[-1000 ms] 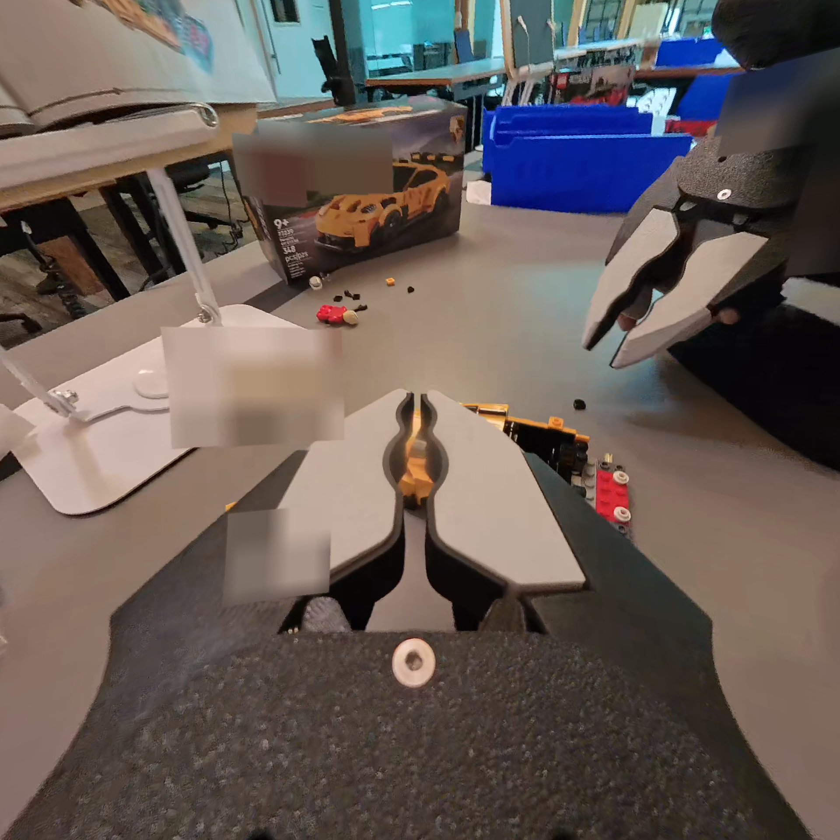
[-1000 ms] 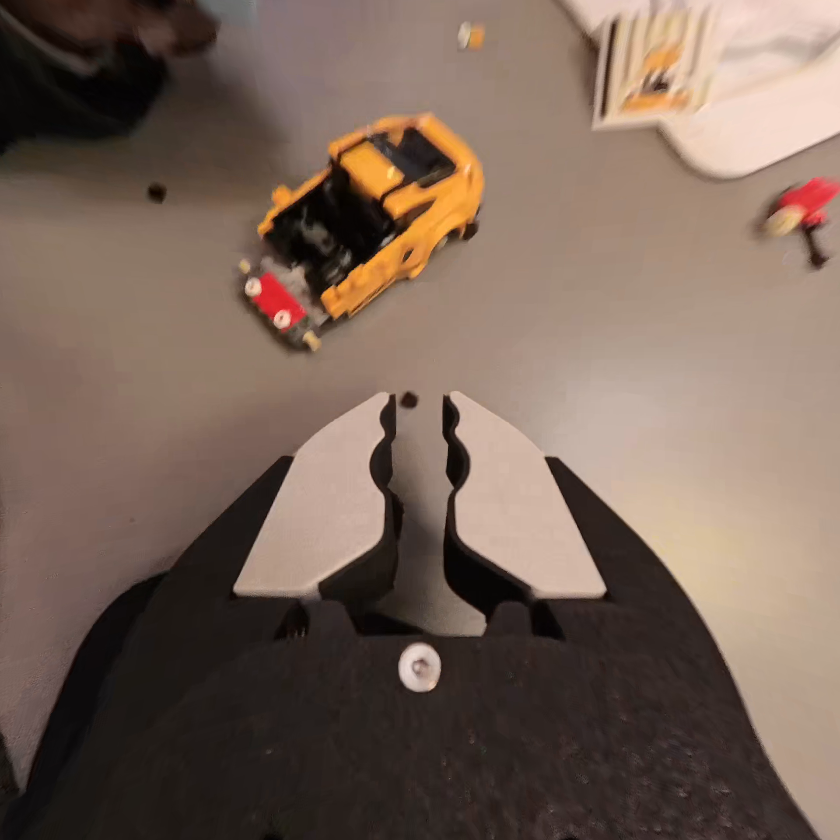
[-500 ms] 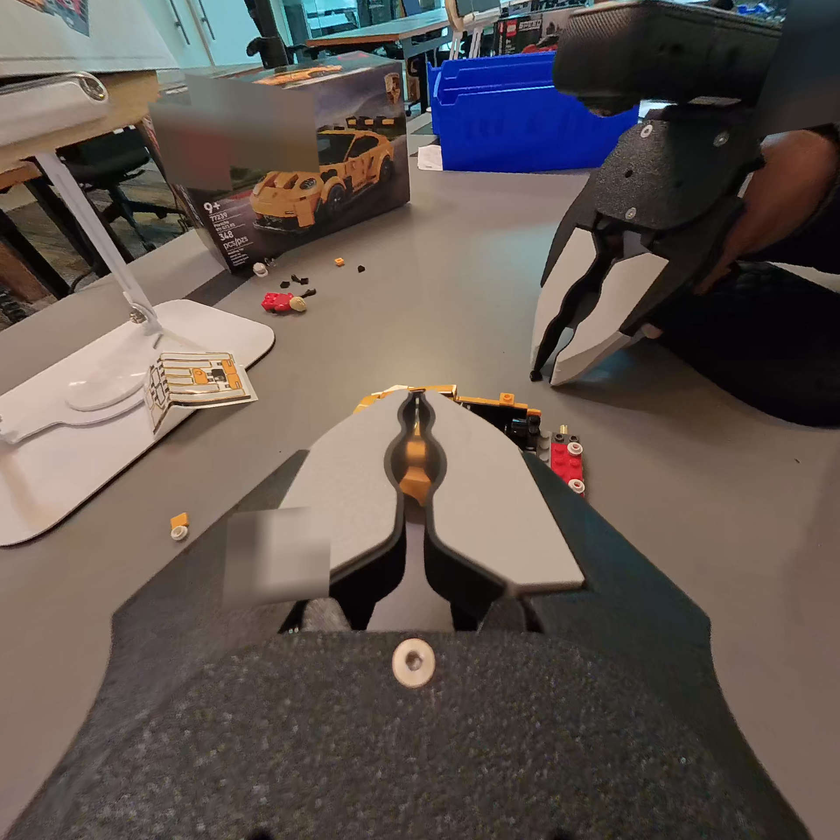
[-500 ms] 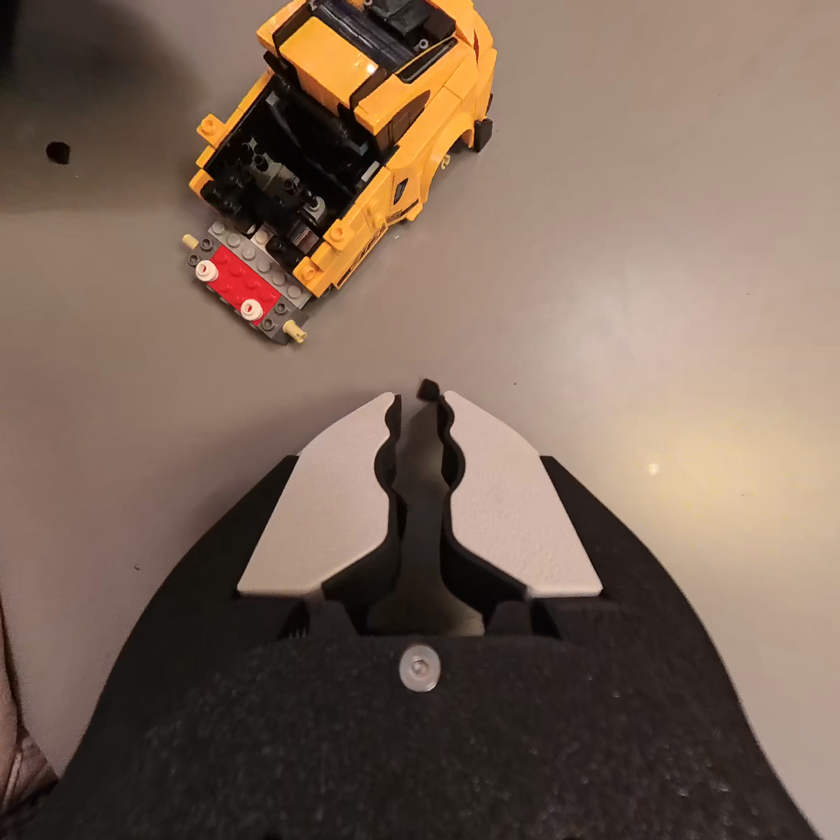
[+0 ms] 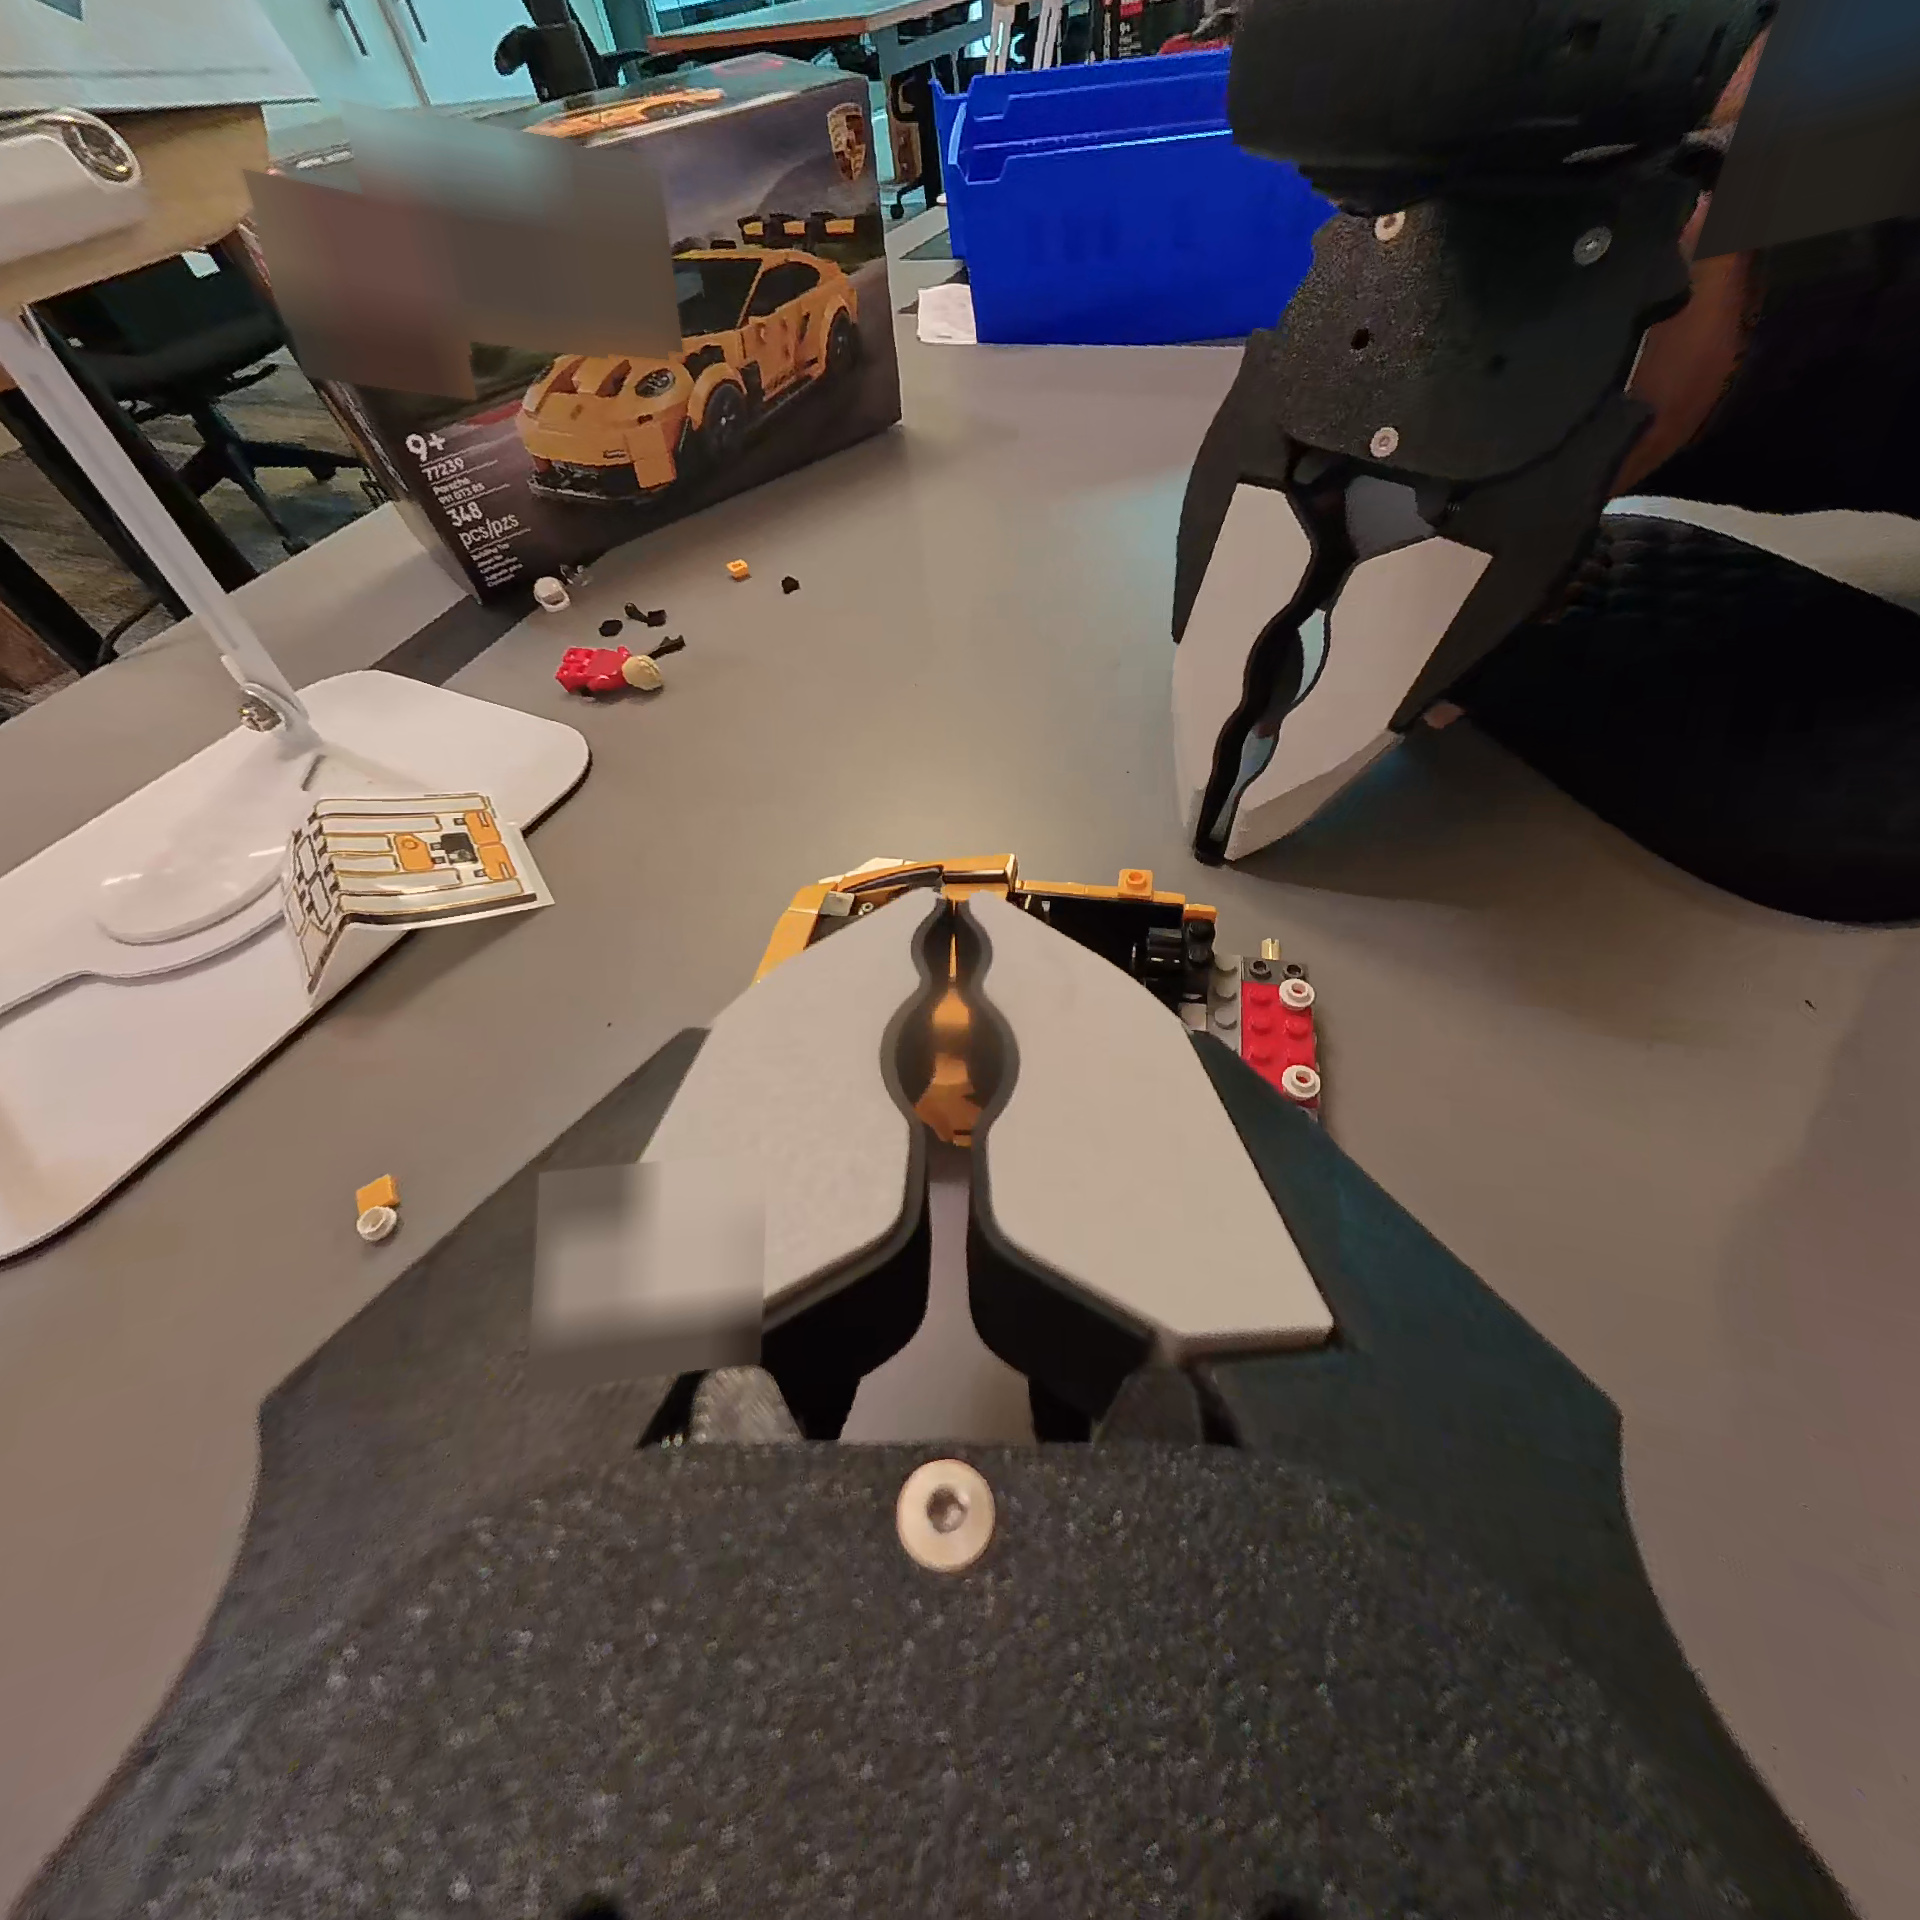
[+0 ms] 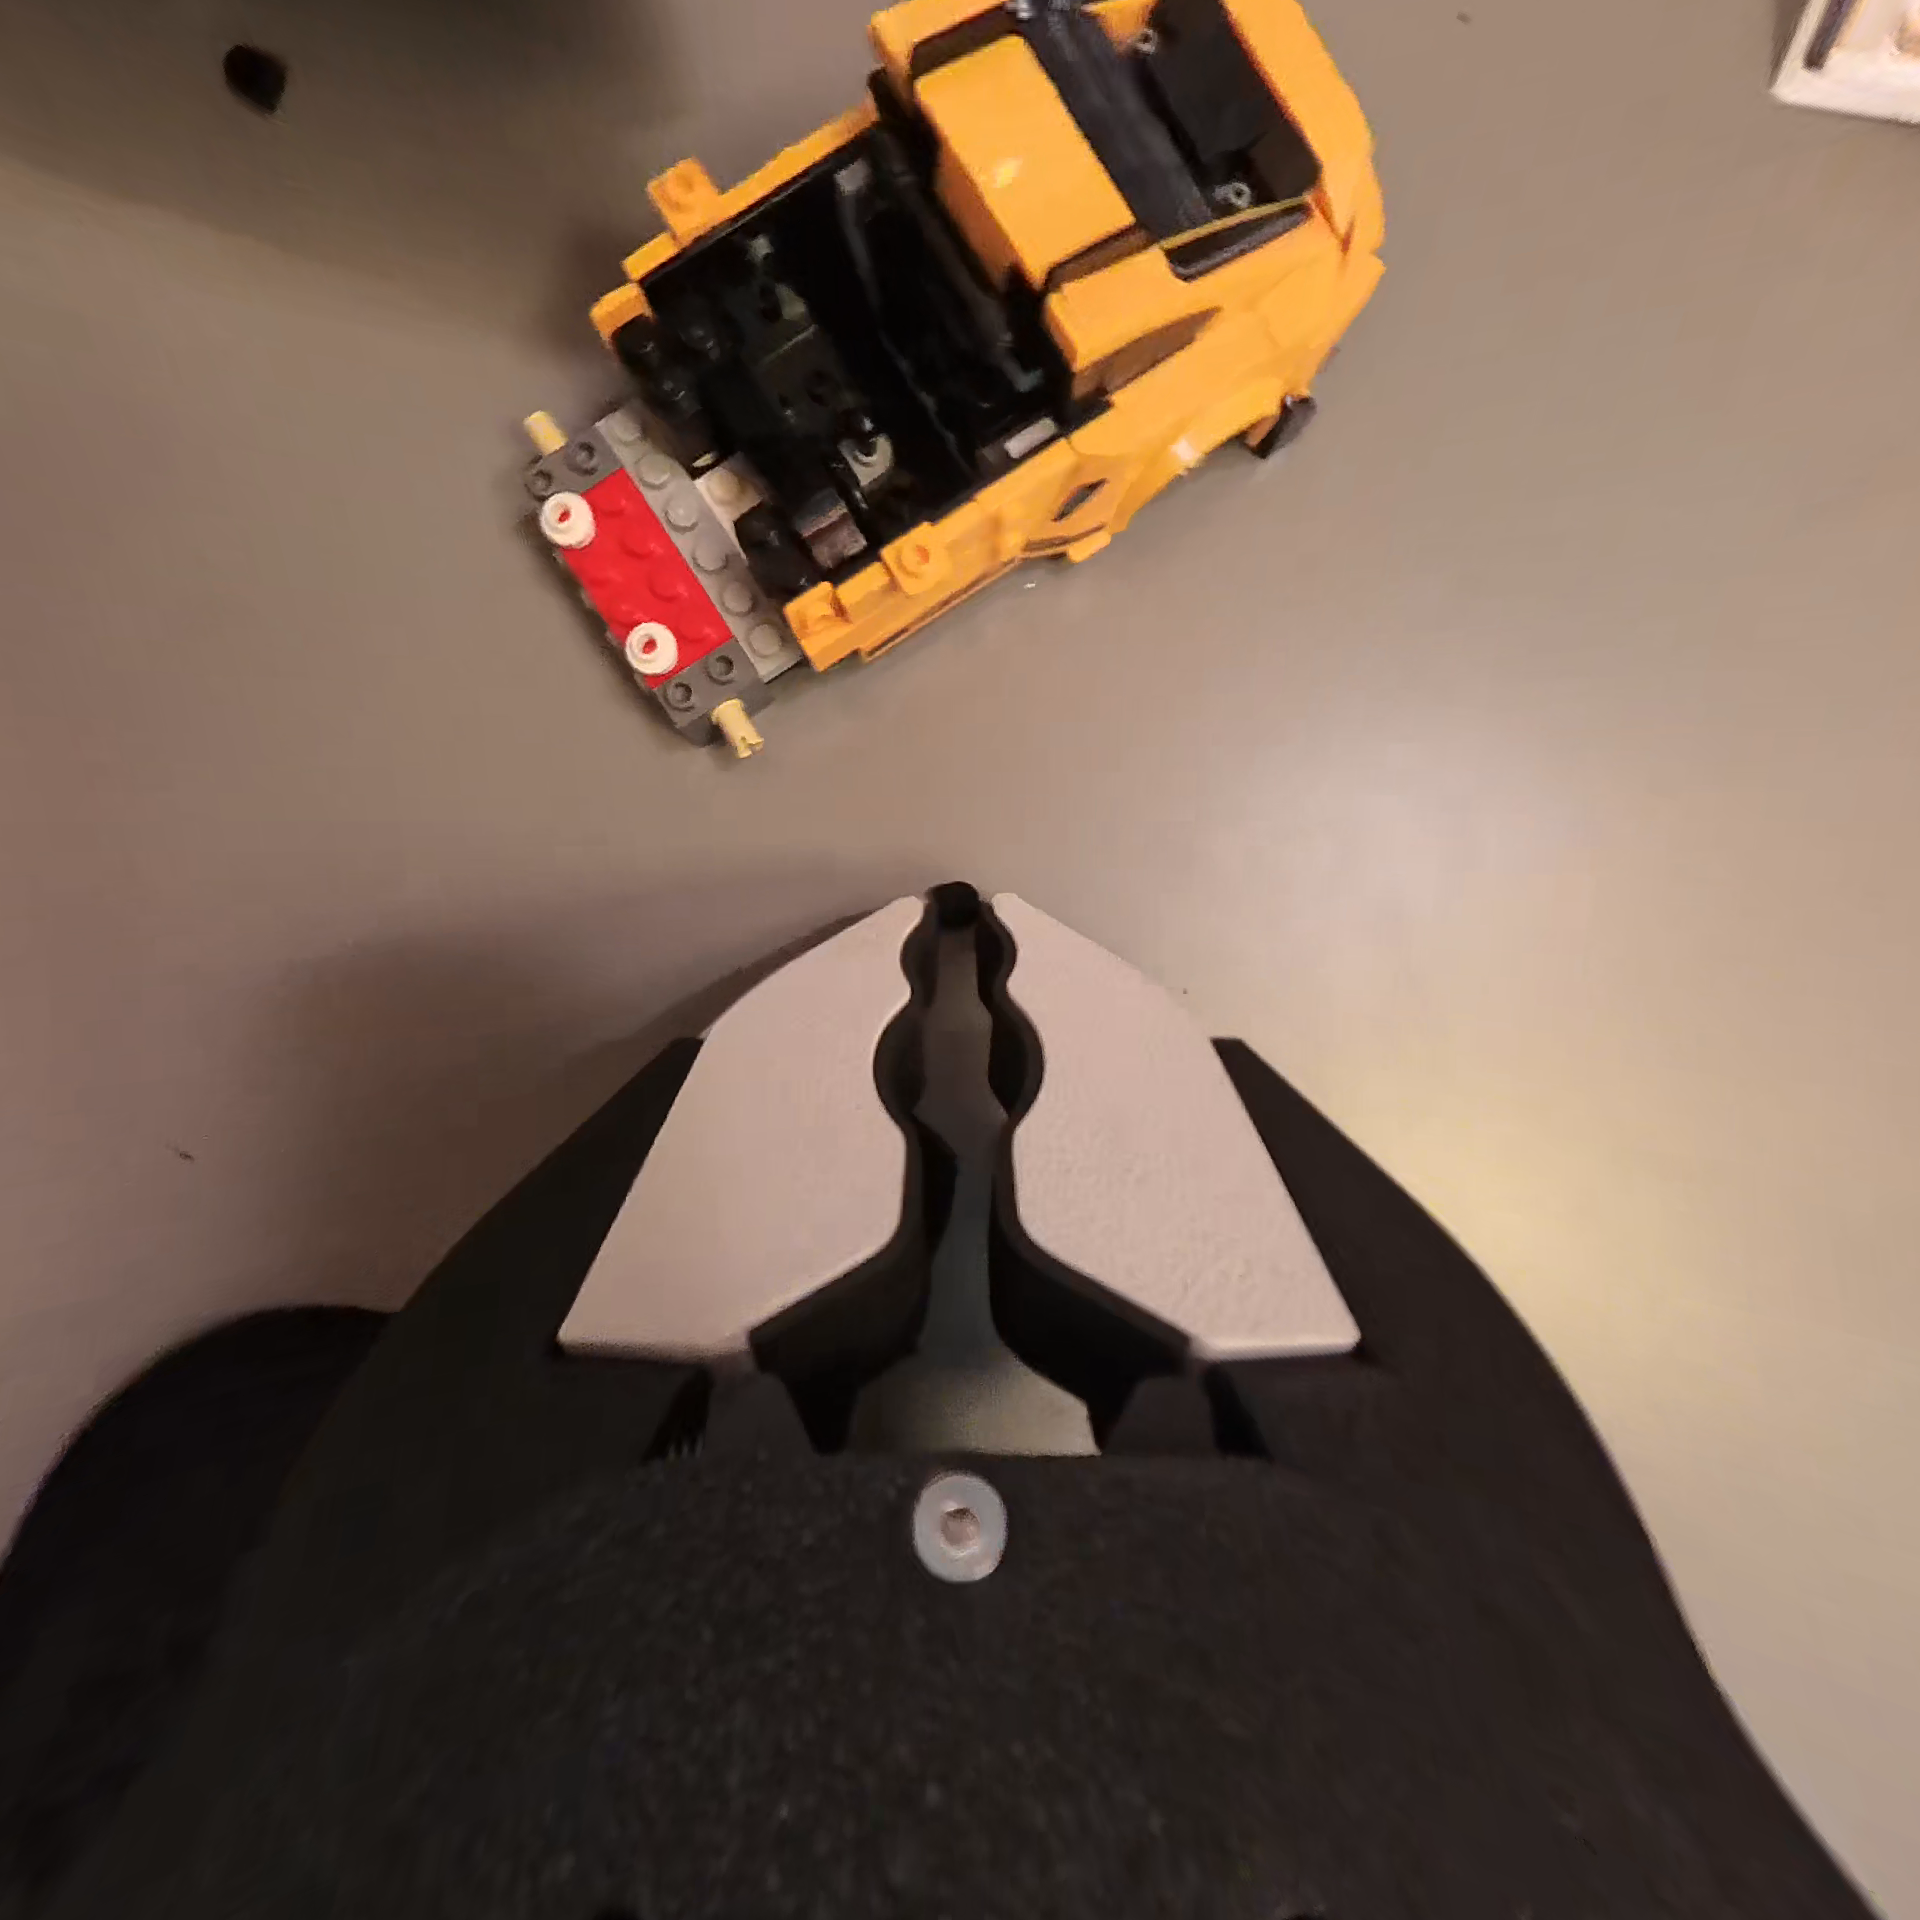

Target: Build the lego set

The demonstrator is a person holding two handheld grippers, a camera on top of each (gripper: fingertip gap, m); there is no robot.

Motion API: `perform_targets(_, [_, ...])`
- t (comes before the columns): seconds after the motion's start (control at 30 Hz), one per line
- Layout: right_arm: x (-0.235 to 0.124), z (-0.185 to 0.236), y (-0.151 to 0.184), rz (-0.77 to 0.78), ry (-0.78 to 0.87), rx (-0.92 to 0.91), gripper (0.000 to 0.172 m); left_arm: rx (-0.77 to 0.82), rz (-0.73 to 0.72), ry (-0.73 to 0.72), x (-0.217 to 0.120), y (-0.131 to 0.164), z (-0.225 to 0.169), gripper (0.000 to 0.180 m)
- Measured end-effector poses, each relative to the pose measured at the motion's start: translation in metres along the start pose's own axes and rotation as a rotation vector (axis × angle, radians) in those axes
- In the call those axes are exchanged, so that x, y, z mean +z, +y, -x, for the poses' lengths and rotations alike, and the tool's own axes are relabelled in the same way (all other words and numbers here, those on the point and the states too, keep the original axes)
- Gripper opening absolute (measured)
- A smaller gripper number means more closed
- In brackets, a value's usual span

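Note:
A part-built orange brick car [image 6: 1039,343] with a red and grey rear plate [image 6: 639,566] stands on the grey table [image 6: 1455,831]. My left gripper [image 5: 951,909] is shut, its tips down at the car's roof [image 5: 977,868]. Orange bodywork shows through the slit between the fingers. A dark textured strip across the roof in the right wrist view [image 6: 1101,114] looks like those tips. My right gripper [image 6: 956,909] is shut on a small black piece [image 6: 956,899] at its tips, low on the table beside the car's rear. It also shows in the left wrist view [image 5: 1216,847].
A boxed car set [image 5: 644,343] and blue bins [image 5: 1101,208] stand at the back. A white lamp base [image 5: 208,935] with a sticker sheet [image 5: 405,862] lies left. Loose bits include a red figure part [image 5: 597,665], an orange piece [image 5: 376,1195] and a black piece [image 6: 252,75]. There is about 12 cm between the tips of the two grippers.
My right gripper came down to the table beside the car and its fingers closed in on the small black piece. My left gripper stayed shut over the car.

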State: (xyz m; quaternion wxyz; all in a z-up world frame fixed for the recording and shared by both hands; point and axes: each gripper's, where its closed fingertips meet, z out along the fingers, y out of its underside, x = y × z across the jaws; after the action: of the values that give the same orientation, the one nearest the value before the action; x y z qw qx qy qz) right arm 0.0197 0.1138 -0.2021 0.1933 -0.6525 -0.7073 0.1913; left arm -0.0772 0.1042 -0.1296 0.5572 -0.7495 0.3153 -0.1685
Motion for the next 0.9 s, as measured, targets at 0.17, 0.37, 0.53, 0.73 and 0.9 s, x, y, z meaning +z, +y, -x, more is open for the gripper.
perform_targets(0.17, [0.001, -0.001, -0.003, 0.017, -0.024, -0.121, 0.006, 0.002, 0.006, -0.003, 0.0, 0.001, 0.0, 0.0])
perform_targets(0.37, [0.002, 0.013, -0.006, -0.021, -0.059, -0.173, 0.007, 0.0, 0.013, 0.01, 0.001, 0.003, -0.001, 0.0])
perform_targets(0.53, [-0.005, 0.015, -0.003, -0.013, -0.059, -0.2, 0.014, 0.01, 0.021, 0.021, 0.002, 0.004, -0.004, 0.0])
perform_targets(0.73, [-0.008, 0.018, 0.003, 0.035, -0.064, -0.082, 0.014, 0.014, 0.028, 0.028, 0.002, 0.005, -0.005, 0.0])
perform_targets(0.9, [-0.008, 0.023, 0.012, 0.085, -0.148, -0.122, 0.016, 0.023, 0.034, 0.04, 0.003, 0.006, -0.009, 0.0])
